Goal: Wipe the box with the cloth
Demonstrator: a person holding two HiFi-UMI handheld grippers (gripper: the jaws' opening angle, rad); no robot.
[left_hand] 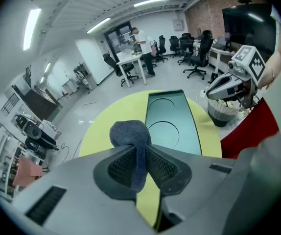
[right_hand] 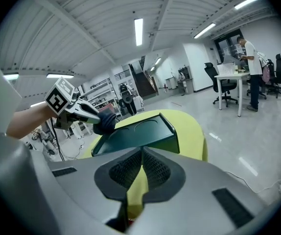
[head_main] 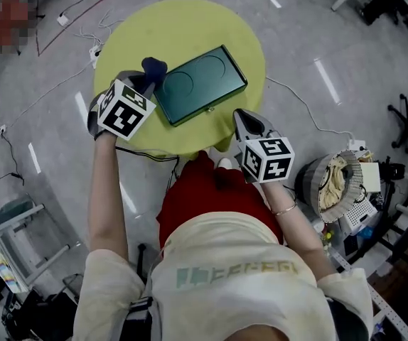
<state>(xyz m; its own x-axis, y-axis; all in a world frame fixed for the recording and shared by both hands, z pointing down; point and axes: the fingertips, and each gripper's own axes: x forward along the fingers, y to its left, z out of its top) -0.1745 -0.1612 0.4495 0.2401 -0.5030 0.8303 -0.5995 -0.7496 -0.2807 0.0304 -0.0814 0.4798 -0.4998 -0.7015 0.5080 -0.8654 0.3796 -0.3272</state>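
A dark green flat box [head_main: 200, 84] with two circles pressed into its lid lies on the round yellow-green table [head_main: 190, 27]. My left gripper [head_main: 147, 80] is shut on a dark blue cloth [head_main: 154, 68], which bulges out past the jaws [left_hand: 129, 133] just off the box's left end. In the right gripper view the cloth [right_hand: 106, 121] hangs at the box's [right_hand: 135, 133] far corner. My right gripper [head_main: 243, 123] is shut with nothing in it, at the table's near edge by the box's near right corner.
A round basket [head_main: 332, 183] of light stuff stands on the floor to the right of the table. Cables [head_main: 69, 20] trail over the grey floor at the left. Desks, chairs and a standing person [left_hand: 140, 43] are far behind.
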